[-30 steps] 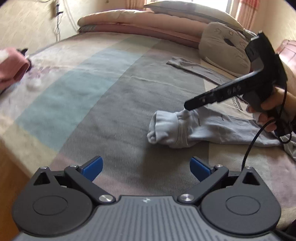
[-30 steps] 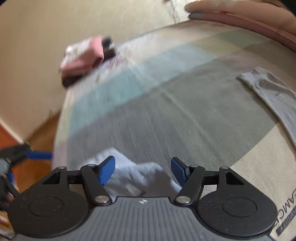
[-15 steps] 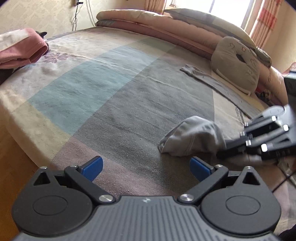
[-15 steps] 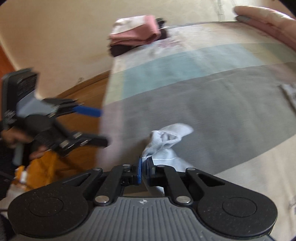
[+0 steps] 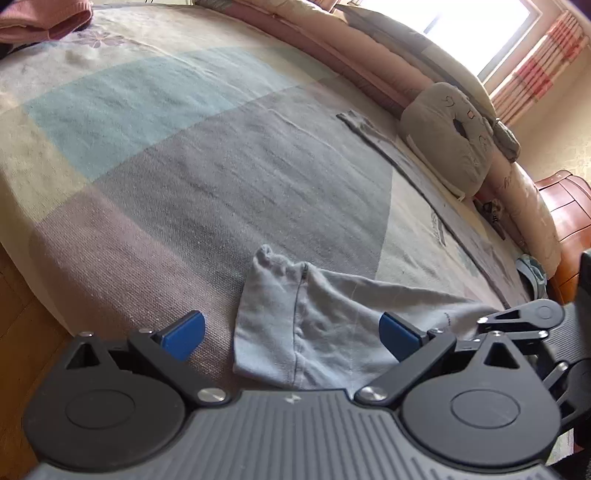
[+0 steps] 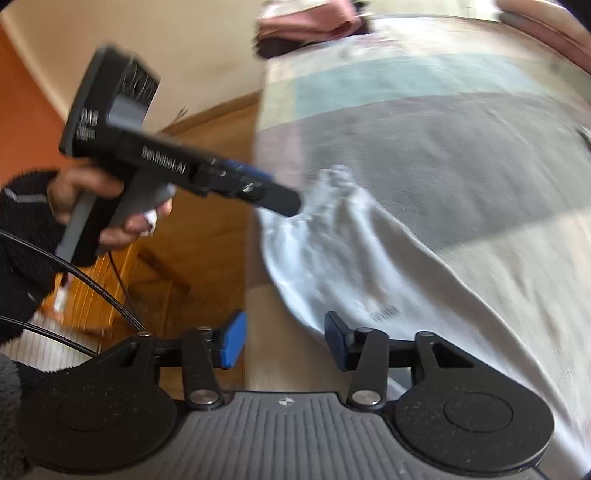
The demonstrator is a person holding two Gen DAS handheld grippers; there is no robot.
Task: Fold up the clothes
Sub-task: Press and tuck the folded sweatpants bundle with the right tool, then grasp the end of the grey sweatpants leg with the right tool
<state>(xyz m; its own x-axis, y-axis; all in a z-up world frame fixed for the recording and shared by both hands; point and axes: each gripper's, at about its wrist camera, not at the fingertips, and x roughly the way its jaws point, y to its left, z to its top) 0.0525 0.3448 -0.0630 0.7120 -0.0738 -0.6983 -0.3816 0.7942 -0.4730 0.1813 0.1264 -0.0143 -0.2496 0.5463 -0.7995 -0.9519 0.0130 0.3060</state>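
1. Far left in the right wrist view: a hand (image 6: 92, 206) in a dark fuzzy sleeve (image 6: 22, 236) is gripping the handle of the left gripper (image 6: 280, 201), with black cables (image 6: 92, 288) trailing below over the wood floor (image 6: 177, 266)
2. Left gripper is angling down toward the cuffed end of the pale blue garment (image 5: 314, 325); in its own view its blue pads (image 5: 184, 334) are standing wide apart, the garment's end lying on the bed beneath the gap, nothing pinched
3. Garment is lying near the bed's edge on the patchwork bedspread (image 5: 207, 177), bunched end toward the floor side, the rest running right past the right gripper; small dark print is showing on it in the right wrist view
4. Right gripper (image 6: 284, 341) is sitting over the bed edge, jaws opening, pads about half apart; garment edge is lying just beyond the right pad, not pressed
5. Pink folded clothes (image 6: 310, 22) are stacked at the far corner of the bed
6. Further right in the left wrist view: a second grey garment (image 5: 369, 133) is lying flat, a round beige cushion (image 5: 447, 136) beside it, rolled bedding (image 5: 369, 44) behind, curtains (image 5: 535, 62) at the window
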